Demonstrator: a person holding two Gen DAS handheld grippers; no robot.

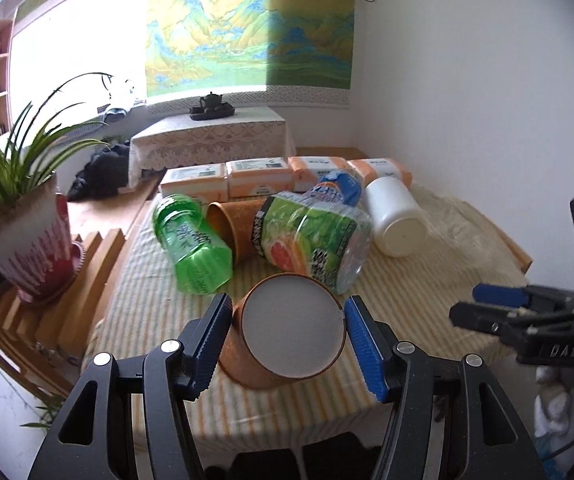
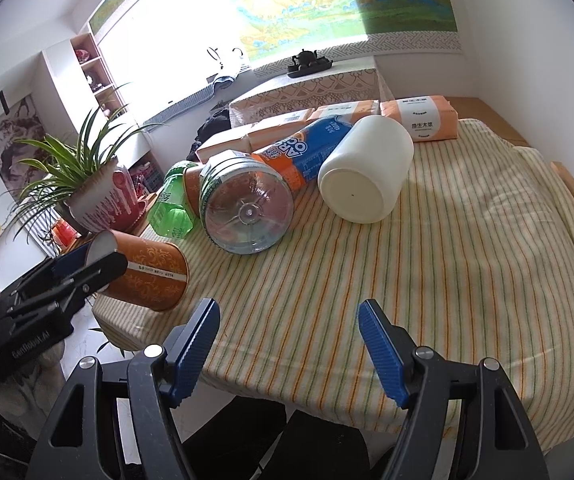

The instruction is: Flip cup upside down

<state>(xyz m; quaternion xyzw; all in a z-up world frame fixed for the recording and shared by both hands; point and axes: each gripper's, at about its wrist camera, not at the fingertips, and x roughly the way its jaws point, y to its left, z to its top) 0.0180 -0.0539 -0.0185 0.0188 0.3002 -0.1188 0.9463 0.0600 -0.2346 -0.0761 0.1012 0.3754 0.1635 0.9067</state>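
the orange cup (image 1: 287, 332) sits tilted at the striped table's (image 2: 467, 260) near-left edge, white base facing the left gripper (image 1: 287, 340), which pinches it; the cup's inside is hidden. the right gripper (image 2: 289, 344) is spread, holding nothing.

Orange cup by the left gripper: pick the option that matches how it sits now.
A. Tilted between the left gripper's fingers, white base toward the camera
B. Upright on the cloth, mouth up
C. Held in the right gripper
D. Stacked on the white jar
A: the cup leans between the left gripper's blue pads, white base toward the left wrist camera; the right gripper is open and holds nothing.
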